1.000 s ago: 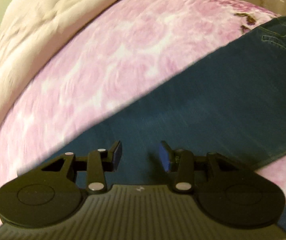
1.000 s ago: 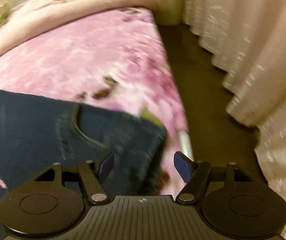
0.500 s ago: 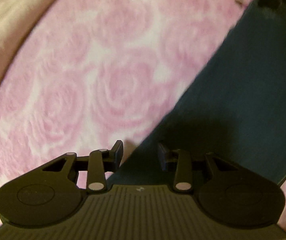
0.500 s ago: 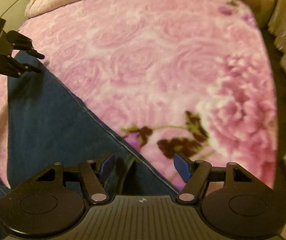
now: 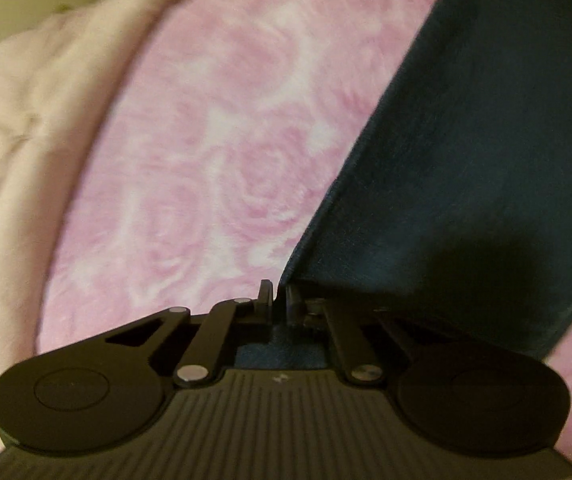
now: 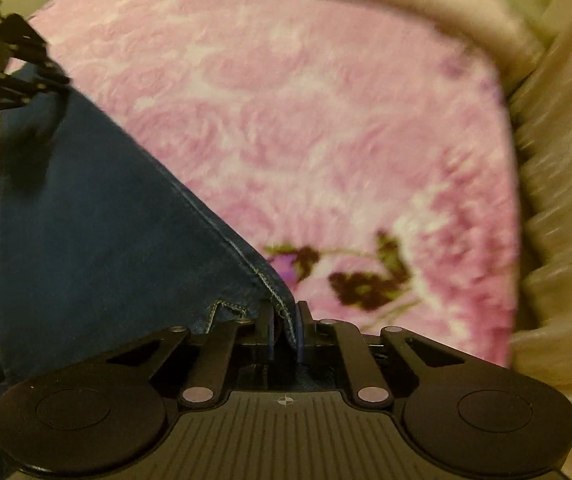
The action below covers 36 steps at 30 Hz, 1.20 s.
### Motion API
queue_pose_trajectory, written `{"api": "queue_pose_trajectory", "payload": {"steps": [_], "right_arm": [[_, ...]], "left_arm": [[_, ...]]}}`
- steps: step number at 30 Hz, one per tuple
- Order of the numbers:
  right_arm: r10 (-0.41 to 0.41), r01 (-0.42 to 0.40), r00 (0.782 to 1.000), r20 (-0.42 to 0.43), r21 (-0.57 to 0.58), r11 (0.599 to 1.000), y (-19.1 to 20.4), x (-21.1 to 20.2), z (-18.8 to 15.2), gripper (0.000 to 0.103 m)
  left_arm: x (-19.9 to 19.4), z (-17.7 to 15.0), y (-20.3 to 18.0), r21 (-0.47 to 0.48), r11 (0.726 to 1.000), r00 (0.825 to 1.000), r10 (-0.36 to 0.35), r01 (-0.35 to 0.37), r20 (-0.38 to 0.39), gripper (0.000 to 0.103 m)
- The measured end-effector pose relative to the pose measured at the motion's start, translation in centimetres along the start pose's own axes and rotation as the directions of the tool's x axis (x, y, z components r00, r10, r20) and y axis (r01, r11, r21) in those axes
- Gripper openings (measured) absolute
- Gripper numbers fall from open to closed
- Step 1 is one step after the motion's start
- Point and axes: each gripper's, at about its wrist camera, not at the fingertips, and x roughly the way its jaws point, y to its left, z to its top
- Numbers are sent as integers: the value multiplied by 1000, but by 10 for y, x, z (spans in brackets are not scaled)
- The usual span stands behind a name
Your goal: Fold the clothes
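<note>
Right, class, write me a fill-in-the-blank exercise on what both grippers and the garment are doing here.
1. Both grippers have their jaws ____ on the jeans.
2. The right gripper pinches an edge with pale ____ along it.
3. The left gripper grips the garment at a ____.
4. The floral blanket under the garment is mainly ____.

Missing words: shut; stitching; corner; pink

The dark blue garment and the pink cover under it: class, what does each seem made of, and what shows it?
Dark blue garment: likely denim, matte, with pale contrast topstitching along its seam.
Pink cover: probably plush fleece, soft and fuzzy, with a raised rose pattern; blur leaves it uncertain.
</note>
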Motion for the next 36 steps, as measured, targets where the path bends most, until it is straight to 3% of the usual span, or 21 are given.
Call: {"api": "queue_pose_trajectory", "payload": {"steps": [3, 6, 8, 11, 14, 17, 18, 20, 22, 23, 25, 26, 27, 28, 29, 32, 33, 36], "right_arm": [[-156, 165, 982, 106, -74, 984, 52, -51, -18, 8], [-236, 259, 955, 182, -119, 958, 105, -99, -50, 8], [-262, 292, 948, 182, -165, 942, 143, -124, -78, 8], [-252, 270, 962, 105, -228, 935, 195, -145, -129, 8], [-234, 213, 971, -53, -263, 941, 237, -138, -184, 8], [-265, 215, 941, -210, -233, 949, 254, -116, -224, 8], [-263, 222, 935, -239, -185, 957, 254, -113, -233, 8], [-217, 228, 944, -250, 18, 973, 238, -116, -242, 8], [-132, 194, 969, -210, 310, 931, 209, -123, -250, 8], [-92, 160, 982, -168, 455, 876, 192, -127, -255, 8], [-43, 85, 996, -79, 677, 731, 164, -132, -267, 10], [-36, 50, 999, -36, 756, 653, 152, -134, -272, 24], [-49, 23, 999, 6, 809, 588, 143, -136, -276, 61], [-65, -7, 997, 47, 855, 519, 135, -138, -281, 75], [-80, -44, 993, 90, 888, 458, 127, -141, -284, 79], [-81, -145, 979, 187, 918, 368, 110, -142, -289, 79], [-85, -163, 975, 204, 925, 342, 106, -142, -292, 79], [-106, -213, 963, 249, 939, 271, 92, -142, -303, 78]], "left_arm": [[-60, -18, -18, -94, 992, 996, 84, -80, 40, 4], [-124, -46, -53, -198, 973, 990, 133, -119, 56, 5], [-161, -68, -87, -273, 955, 990, 132, -115, 45, 3], [-204, -102, -145, -402, 913, 997, 80, -75, -5, 2], [-215, -134, -206, -529, 849, 994, -47, -13, -101, 2], [-213, -160, -249, -646, 763, 969, -157, -4, -192, 6], [-215, -168, -258, -687, 727, 963, -181, -7, -201, 8], [-221, -180, -262, -781, 624, 964, -191, -27, -186, 9], [-223, -189, -258, -863, 502, 970, -175, -61, -170, 9], [-225, -192, -253, -891, 446, 972, -163, -78, -167, 9], [-228, -204, -244, -949, 293, 979, -132, -114, -158, 10], [-231, -210, -240, -968, 219, 982, -108, -126, -152, 14], [-235, -216, -236, -980, 146, 985, -85, -135, -149, 20], [-237, -223, -231, -986, 88, 987, -68, -142, -148, 23], [-238, -230, -225, -989, 29, 988, -51, -147, -148, 27], [-239, -249, -209, -980, -133, 988, -4, -151, -151, 27], [-236, -255, -204, -973, -178, 988, 8, -149, -153, 27], [-224, -273, -181, -951, -270, 986, 31, -150, -164, 27]]}}
